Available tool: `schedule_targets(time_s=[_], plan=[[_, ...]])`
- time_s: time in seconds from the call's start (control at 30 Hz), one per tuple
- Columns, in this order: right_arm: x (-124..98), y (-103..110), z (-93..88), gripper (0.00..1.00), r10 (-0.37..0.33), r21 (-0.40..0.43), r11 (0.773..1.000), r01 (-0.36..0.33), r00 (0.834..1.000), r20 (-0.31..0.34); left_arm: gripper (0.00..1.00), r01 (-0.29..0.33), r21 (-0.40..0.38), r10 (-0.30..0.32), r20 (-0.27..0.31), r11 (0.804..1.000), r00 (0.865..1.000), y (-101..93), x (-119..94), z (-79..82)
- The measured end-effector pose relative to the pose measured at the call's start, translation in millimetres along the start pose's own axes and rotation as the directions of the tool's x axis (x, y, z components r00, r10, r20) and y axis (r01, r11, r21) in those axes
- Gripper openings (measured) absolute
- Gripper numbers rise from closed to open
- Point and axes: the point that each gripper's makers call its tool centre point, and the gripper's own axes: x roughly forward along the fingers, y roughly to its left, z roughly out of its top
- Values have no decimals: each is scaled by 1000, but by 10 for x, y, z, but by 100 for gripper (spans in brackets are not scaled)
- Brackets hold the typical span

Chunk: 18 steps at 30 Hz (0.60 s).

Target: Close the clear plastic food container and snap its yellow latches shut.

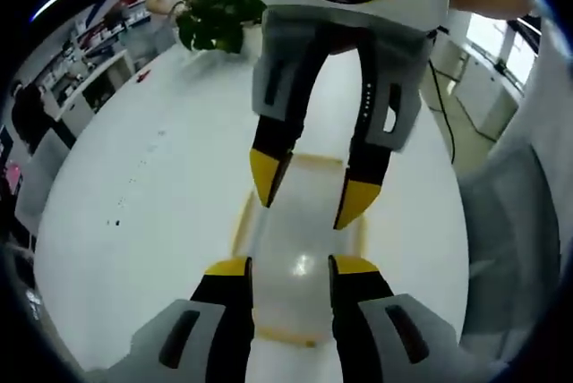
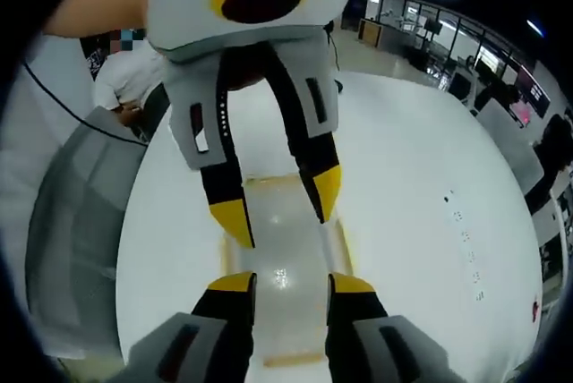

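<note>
Yellow-tipped and black, the jaws of our left gripper [image 1: 291,268] are rising from the bottom of the left gripper view, standing parted with nothing between them. Just beyond and beneath them, the clear plastic food container with yellow latches along its edges [image 1: 300,249] is lying flat on the white round surface [image 1: 152,195]; we are seeing a yellow strip along its near edge and another along its far edge, but we cannot tell whether the latches are snapped. Over the container's far half, our right gripper [image 1: 309,197] is pointing down toward us, its jaws apart and empty. Farther off, a green leafy plant [image 1: 215,18] is sitting at the surface's far edge.

In the right gripper view, our right gripper [image 2: 288,283] is hovering spread open above the same container [image 2: 282,267], and the left gripper [image 2: 282,213] is facing it from the far side, likewise open. Beyond the surface, an office floor with glass partitions [image 2: 430,29] is stretching away.
</note>
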Motion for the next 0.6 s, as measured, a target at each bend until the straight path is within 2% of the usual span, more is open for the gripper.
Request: schedule_targets(time_s=[0.23, 0.6], plan=[[-2, -39, 23, 29, -2, 13, 1000, 2, 1000, 12, 31, -6, -26, 7, 15, 1000, 1000, 21, 11, 22], [11, -99, 63, 29, -1, 7, 1000, 1, 1000, 19, 30, 3, -35, -2, 16, 999, 1000, -68, 93, -16]])
